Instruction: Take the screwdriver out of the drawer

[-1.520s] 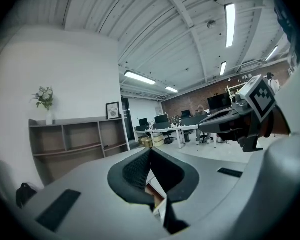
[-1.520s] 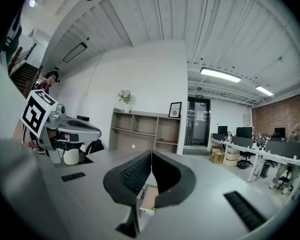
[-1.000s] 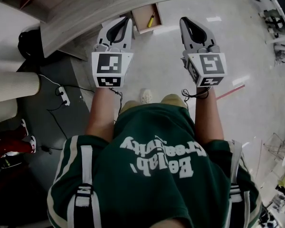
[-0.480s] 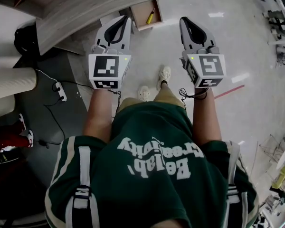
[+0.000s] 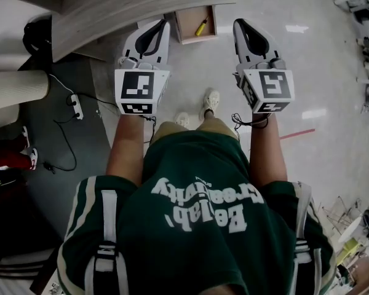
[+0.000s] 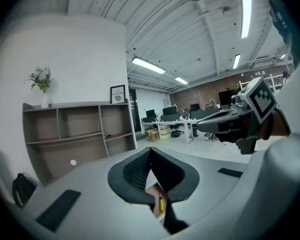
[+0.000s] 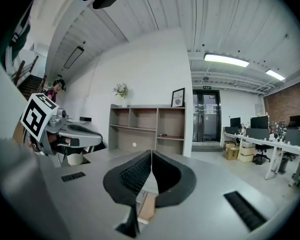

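Head view, drawer (image 5: 187,28): open at the top centre of the frame, jutting out from under the wooden desk (image 5: 111,8)
Head view, screwdriver (image 5: 202,26): yellow handle, lying slantwise inside the drawer
Head view, left gripper (image 5: 165,24): just left of the drawer, tips pointing up-frame, not touching it
Head view, right gripper (image 5: 238,24): right of the drawer, apart from it
Left gripper view, claw: clenched tip to tip, nothing between the pads
Left gripper view, screwdriver: low centre, seen in the drawer through the gap under the closed tips
Right gripper view, claw: clenched, empty
Right gripper view, drawer: one corner shows low centre beneath the pads; a shelf unit (image 7: 150,129) stands behind
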`<state>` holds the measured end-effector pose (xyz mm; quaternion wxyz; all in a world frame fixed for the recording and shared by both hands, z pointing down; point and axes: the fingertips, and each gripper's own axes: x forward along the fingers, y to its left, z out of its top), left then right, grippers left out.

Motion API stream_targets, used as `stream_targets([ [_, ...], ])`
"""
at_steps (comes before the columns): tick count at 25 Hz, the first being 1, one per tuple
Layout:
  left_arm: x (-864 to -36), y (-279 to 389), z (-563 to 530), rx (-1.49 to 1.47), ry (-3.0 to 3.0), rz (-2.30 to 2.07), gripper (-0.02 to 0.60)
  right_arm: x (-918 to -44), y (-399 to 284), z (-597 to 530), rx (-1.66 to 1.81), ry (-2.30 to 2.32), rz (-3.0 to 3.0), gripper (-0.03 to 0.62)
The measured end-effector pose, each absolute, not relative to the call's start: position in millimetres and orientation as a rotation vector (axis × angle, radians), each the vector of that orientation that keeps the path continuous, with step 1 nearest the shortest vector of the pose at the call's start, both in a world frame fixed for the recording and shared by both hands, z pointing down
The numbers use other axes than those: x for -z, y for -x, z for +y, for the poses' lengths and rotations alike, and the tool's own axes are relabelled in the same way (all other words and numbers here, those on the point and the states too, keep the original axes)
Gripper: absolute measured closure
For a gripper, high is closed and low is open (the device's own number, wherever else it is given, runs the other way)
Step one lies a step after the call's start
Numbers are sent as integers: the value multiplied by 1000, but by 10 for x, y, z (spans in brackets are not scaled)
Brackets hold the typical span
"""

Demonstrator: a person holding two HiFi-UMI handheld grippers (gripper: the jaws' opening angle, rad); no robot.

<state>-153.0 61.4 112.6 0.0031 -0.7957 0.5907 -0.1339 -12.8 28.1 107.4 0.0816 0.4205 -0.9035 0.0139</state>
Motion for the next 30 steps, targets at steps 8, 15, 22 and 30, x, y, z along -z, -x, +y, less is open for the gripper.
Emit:
stream_targets([
  [8,-1285,1253,69,456,2469,1889,564,-1247,4,-353,-56,-1156,-2740,560],
  [15,-1515,1039,-225,491,2463,1913,564,-1431,-118,-632,-79,-1111,-2770,559],
  [22,-1694,945,-444,534,2479,1908,563,-1610,-194,-885,-117,-1117,-2775,559],
  [30,-1928,1071,-671,548,2549,1831,563,-1947,-46,-1017,-196,-1171,-2707,559],
])
